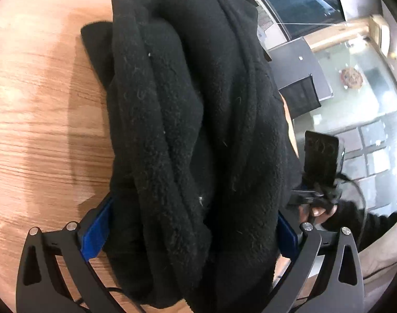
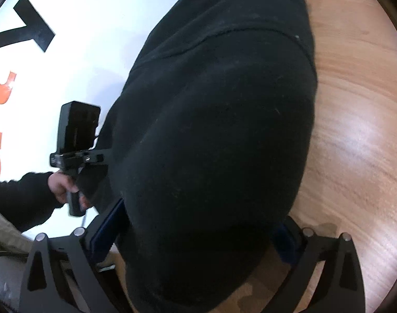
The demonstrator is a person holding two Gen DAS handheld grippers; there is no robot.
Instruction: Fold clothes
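A black fleece garment is bunched in thick folds and fills the middle of both views. My left gripper has its blue-padded fingers on either side of the thick bundle and grips it above the wooden table. My right gripper also has the fleece between its blue pads and holds it. The other hand-held gripper shows in each view, at the right in the left wrist view and at the left in the right wrist view.
The wooden table lies under the garment. A white board with black and orange letters is at the left of the right wrist view. A dark chair and glass walls stand beyond the table.
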